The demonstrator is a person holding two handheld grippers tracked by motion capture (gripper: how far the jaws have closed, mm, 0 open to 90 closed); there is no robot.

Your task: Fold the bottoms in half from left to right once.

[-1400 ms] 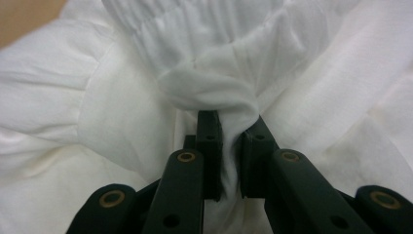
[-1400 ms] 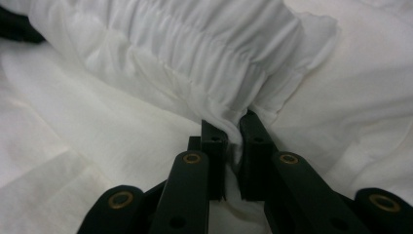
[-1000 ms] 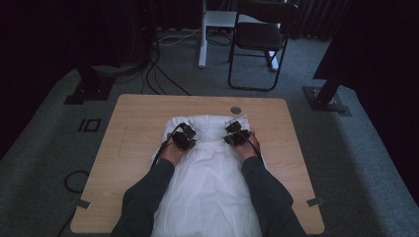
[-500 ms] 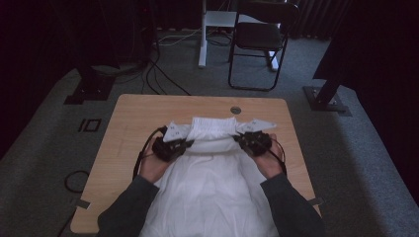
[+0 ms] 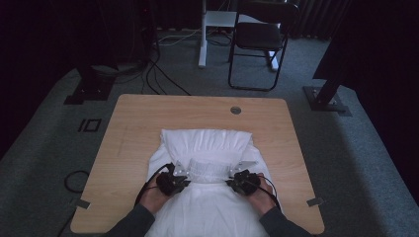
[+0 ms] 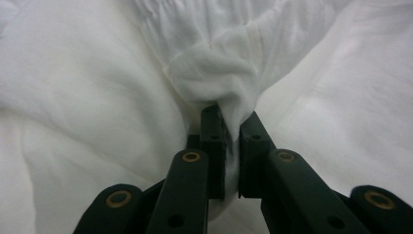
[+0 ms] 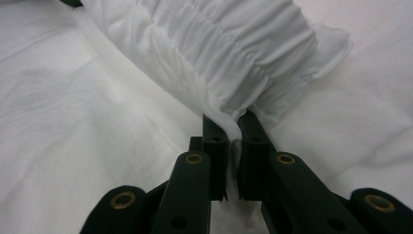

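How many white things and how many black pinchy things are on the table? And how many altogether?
White garment: 1
Black grippers, the left gripper and the right gripper, each shut on the garment's gathered band: 2
Total: 3

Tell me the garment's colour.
Plain white garment, no pattern; the high view shows it best.
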